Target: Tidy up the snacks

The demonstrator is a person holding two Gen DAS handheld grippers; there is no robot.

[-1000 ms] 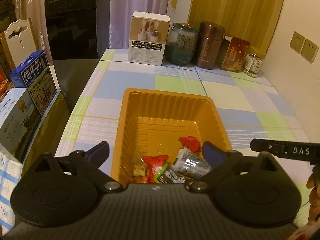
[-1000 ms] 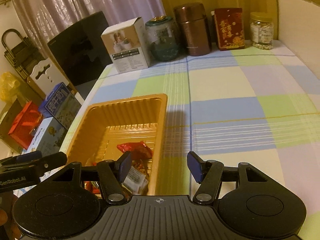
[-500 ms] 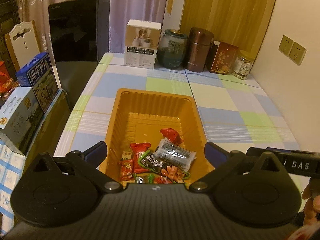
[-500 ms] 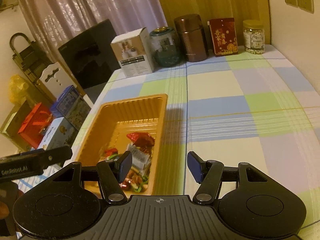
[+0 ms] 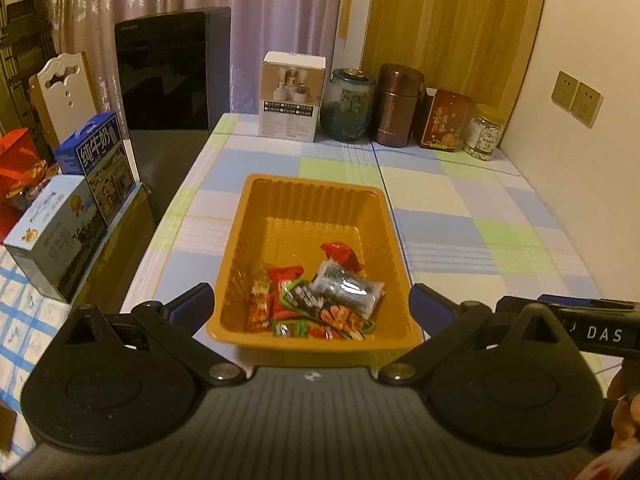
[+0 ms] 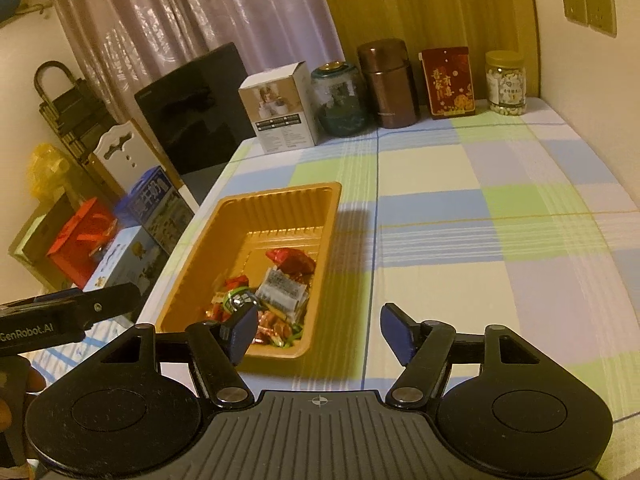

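Checked tabletop (image 5: 472,216) in pale blue, green and cream squares, pushed against a plain wall, curtains behind. Nearest, left claw (image 5: 311,305) spread wide and empty, blue pads flanking the near end of an orange plastic tray (image 5: 312,196); right claw (image 6: 318,330) likewise parted and empty, hanging just beside the tray's near right corner. Tray rectangular, ribbed along its walls, glossy, sitting toward the left edge of the cloth. Inside, heaped at the near end: snack packets (image 5: 320,300) — crinkled red wrappers, a clear silvery pouch (image 5: 347,289), a dark green-edged sachet, small bright candies. Far half of the tray bare. Further back, lined along the rear edge: white cardboard box (image 5: 291,98), rounded glass jar (image 5: 347,106) with dark contents, brown metallic canister (image 5: 397,109), red printed box (image 5: 445,120), small clear jar (image 5: 485,132) with a yellow lid.
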